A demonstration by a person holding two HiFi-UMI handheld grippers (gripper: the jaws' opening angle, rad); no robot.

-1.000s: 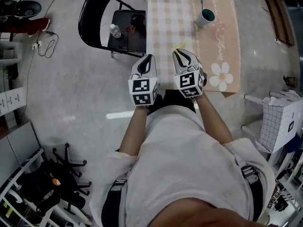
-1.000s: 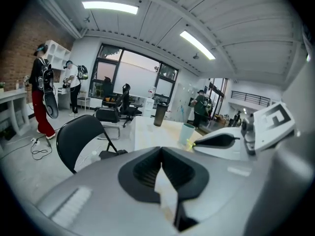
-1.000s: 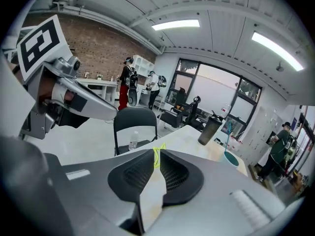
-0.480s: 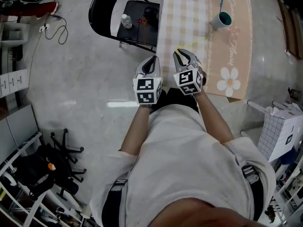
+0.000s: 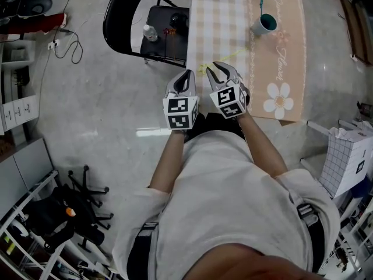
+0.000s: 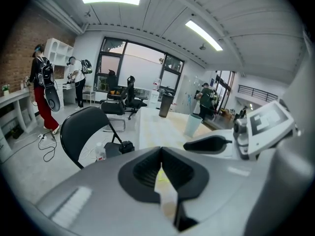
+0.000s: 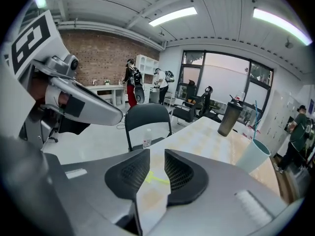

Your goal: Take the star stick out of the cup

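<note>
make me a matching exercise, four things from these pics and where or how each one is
Things
1. cup
2. yellow star stick
3. small bottle
4. left hand-held gripper

Places or states
a. on the seat of the black chair
b. jaws shut
c. standing on the peach flowered mat
d. lying on the checked cloth

Pairs: 1-c, 2-d, 3-a, 4-b

A black folding chair (image 5: 166, 48) stands on grey floor (image 5: 87, 109) before a brick wall (image 7: 98, 58).
</note>
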